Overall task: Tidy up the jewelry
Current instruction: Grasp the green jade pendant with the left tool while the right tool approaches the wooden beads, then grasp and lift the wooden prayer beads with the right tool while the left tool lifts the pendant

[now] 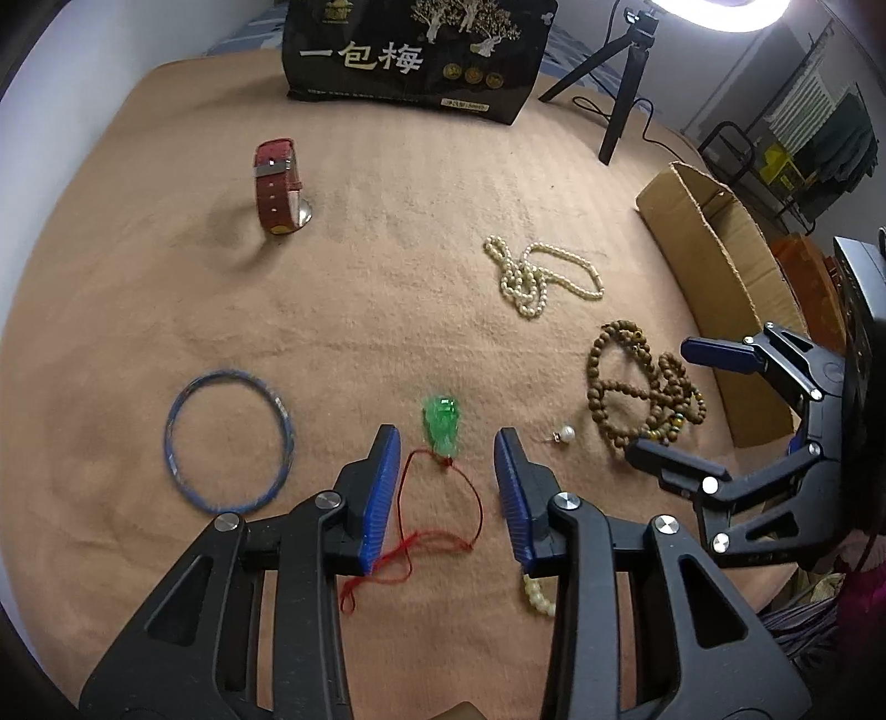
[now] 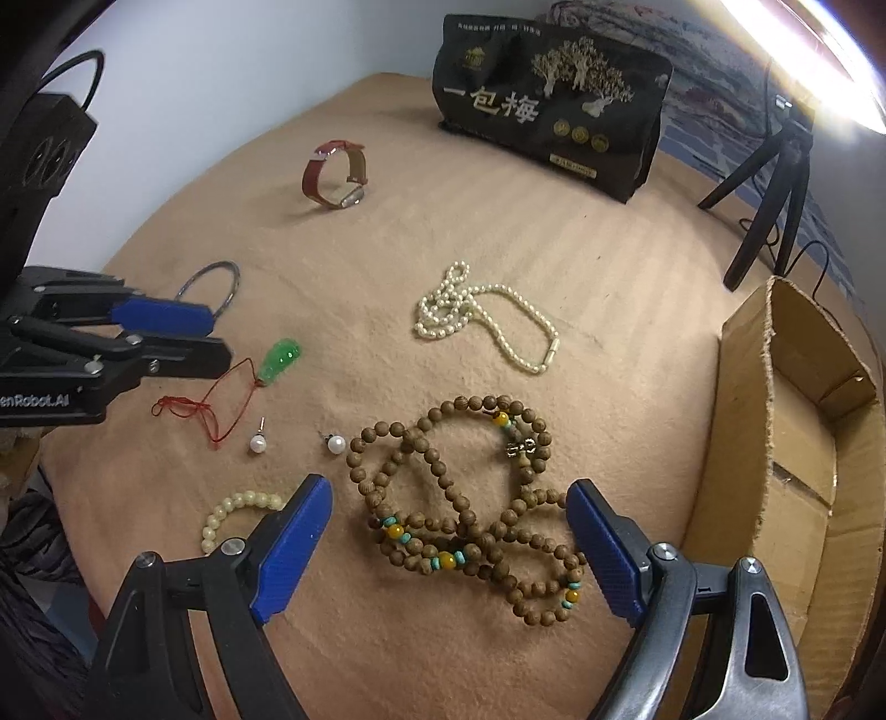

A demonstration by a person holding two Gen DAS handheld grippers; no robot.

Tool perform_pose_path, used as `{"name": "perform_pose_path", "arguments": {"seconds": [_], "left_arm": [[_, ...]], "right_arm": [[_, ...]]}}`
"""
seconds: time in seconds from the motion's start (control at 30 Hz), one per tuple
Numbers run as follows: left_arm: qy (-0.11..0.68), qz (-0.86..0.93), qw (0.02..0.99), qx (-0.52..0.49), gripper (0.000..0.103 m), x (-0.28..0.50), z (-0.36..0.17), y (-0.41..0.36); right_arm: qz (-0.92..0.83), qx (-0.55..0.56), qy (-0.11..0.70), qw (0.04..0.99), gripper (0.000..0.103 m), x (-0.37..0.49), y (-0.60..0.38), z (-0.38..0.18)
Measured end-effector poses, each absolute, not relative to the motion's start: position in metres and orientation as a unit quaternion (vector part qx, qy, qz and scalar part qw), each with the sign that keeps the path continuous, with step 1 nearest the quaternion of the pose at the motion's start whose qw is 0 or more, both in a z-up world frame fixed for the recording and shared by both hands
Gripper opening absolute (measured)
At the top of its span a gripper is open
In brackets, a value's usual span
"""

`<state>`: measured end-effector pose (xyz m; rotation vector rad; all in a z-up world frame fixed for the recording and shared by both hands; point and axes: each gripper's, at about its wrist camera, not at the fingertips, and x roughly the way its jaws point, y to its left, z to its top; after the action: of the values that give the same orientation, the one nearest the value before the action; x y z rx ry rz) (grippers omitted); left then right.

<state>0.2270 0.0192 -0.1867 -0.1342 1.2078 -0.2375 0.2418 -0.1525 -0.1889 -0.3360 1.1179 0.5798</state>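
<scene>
Your left tongs (image 1: 447, 443) stand apart over the tan cloth-covered surface (image 1: 387, 277), holding nothing; the green pendant (image 1: 441, 425) lies between their blue tips, its red cord (image 1: 443, 526) looping back toward you. Your right tongs (image 2: 448, 498) are also apart and empty, straddling the near loops of the wooden beads (image 2: 459, 498), which lie heaped on the cloth with yellow and turquoise accents.

Left of the pendant lies a blue bangle (image 1: 230, 440), flat on the cloth. Far left, a red watch (image 1: 277, 185) stands on its edge. The pearl necklace (image 1: 537, 277) lies tangled at mid-surface, beyond the wooden beads. Two pearl studs (image 2: 257, 443) (image 2: 336, 444) lie apart from each other between the cord and the wooden beads. A pale bead bracelet (image 2: 232, 512) sits near you, partly hidden behind the left finger of the right tongs.

At the right edge of the surface stands an open cardboard box (image 2: 797, 421); its inside is only partly visible from the right wrist view. At the far edge a black bag (image 1: 415, 55) with gold tree artwork and Chinese lettering stands upright. To its right is a black tripod (image 1: 620, 83) with a cable trailing over the cloth, under a bright lamp (image 1: 725, 11). A pale wall (image 2: 221, 83) lies behind the surface on the left; shelving with dark clutter shows far right.
</scene>
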Motion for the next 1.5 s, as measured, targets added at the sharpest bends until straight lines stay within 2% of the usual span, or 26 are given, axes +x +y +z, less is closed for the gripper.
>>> {"name": "perform_pose_path", "arguments": {"seconds": [0.37, 0.63, 0.83, 0.9, 0.97, 1.03, 1.13, 1.2, 1.23, 1.3, 1.37, 1.5], "left_arm": [[0.590, -0.114, 0.798, -0.050, 0.036, 0.236, -0.210, 0.011], [0.593, -0.111, 0.796, -0.034, 0.036, 0.241, -0.217, 0.004], [0.595, -0.104, 0.796, -0.026, 0.023, 0.246, -0.222, 0.000], [0.595, -0.102, 0.797, -0.024, 0.015, 0.246, -0.222, 0.002], [0.595, -0.098, 0.798, -0.024, 0.012, 0.245, -0.222, 0.005], [0.594, -0.099, 0.798, -0.027, 0.012, 0.245, -0.222, 0.007], [0.592, -0.098, 0.800, -0.026, 0.011, 0.244, -0.222, 0.008], [0.591, -0.097, 0.801, -0.025, 0.011, 0.243, -0.221, 0.009], [0.590, -0.096, 0.801, -0.026, 0.011, 0.243, -0.220, 0.009], [0.588, -0.094, 0.803, -0.030, 0.011, 0.242, -0.218, 0.011], [0.585, -0.091, 0.805, -0.031, 0.011, 0.240, -0.215, 0.012], [0.574, -0.085, 0.814, -0.035, 0.011, 0.237, -0.205, 0.018]], "right_arm": [[0.270, -0.150, 0.532, 0.788, 0.089, 0.251, -0.154, -0.197], [0.254, -0.167, 0.547, 0.780, 0.093, 0.257, -0.149, -0.212], [0.237, -0.180, 0.553, 0.778, 0.093, 0.261, -0.148, -0.220], [0.234, -0.183, 0.553, 0.778, 0.093, 0.261, -0.147, -0.221], [0.232, -0.180, 0.553, 0.779, 0.093, 0.262, -0.147, -0.222], [0.233, -0.172, 0.553, 0.781, 0.088, 0.263, -0.148, -0.222], [0.238, -0.162, 0.550, 0.784, 0.073, 0.262, -0.148, -0.219], [0.247, -0.149, 0.550, 0.783, 0.048, 0.262, -0.149, -0.217], [0.250, -0.141, 0.551, 0.783, 0.042, 0.262, -0.150, -0.216], [0.253, -0.128, 0.552, 0.784, 0.023, 0.263, -0.152, -0.215], [0.257, -0.109, 0.553, 0.785, 0.017, 0.264, -0.156, -0.213], [0.264, -0.084, 0.546, 0.790, 0.017, 0.262, -0.160, -0.206]]}}
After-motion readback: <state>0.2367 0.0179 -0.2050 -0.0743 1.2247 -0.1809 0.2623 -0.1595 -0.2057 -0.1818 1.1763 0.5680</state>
